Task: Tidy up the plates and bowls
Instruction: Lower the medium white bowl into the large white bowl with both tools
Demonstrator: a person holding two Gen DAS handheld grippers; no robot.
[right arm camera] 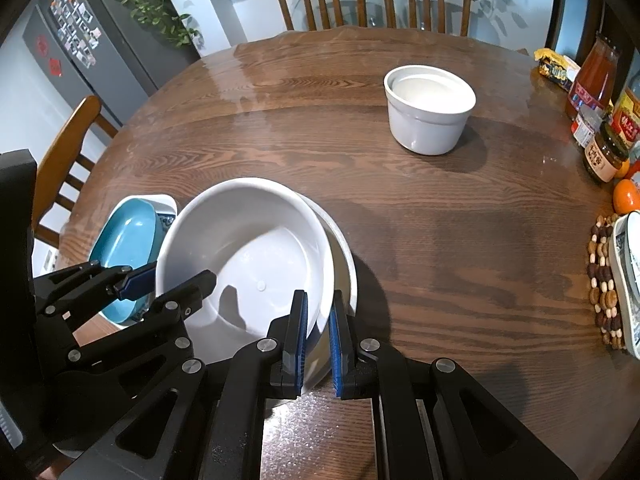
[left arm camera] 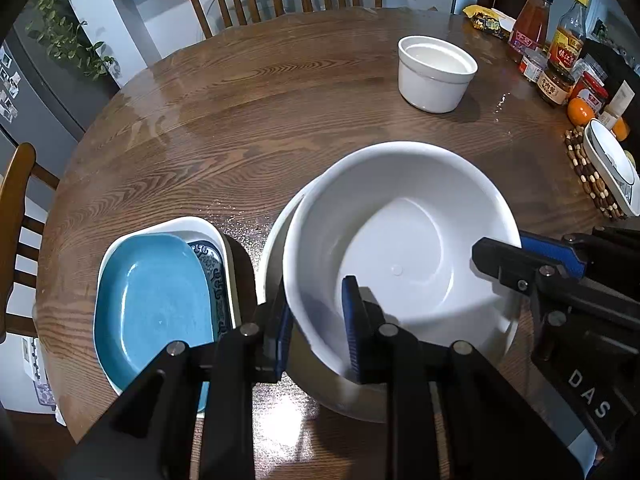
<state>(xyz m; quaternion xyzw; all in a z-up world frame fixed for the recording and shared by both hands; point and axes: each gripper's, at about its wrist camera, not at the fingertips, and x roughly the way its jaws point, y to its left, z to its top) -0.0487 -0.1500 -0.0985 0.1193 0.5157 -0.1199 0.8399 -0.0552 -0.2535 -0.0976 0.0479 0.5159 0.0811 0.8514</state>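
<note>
- The large white bowl (left arm camera: pixel 400 248) sits tilted inside a second, wider bowl (right arm camera: pixel 344 256) near the front edge of the round wooden table (left arm camera: pixel 240 120), just right of the stacked blue dish (left arm camera: pixel 156 304).
- The left gripper (left arm camera: pixel 316 320) straddles the bowl's near-left wall, one blue pad inside and one outside; whether the outer pad actually presses is hard to judge, as the rim hides it.
- The right gripper (right arm camera: pixel 318 340) is clamped on the bowl's wall at the opposite side, one pad inside, one outside, tight on the thin rim.
- Glazed ceramic by the look of it: stiff, probably heavy, slick under the pads and liable to chip against the bowl beneath. The rim wall is the only sensible place to hold, one grip each side to stop it swinging.
- The right wrist view shows the outer bowl's rim peeking out to the right; the left wrist view shows the patterned plate (left arm camera: pixel 212 264) under the blue dish.
- A smaller white bowl (right arm camera: pixel 430 108) stands well apart, further back.
</note>
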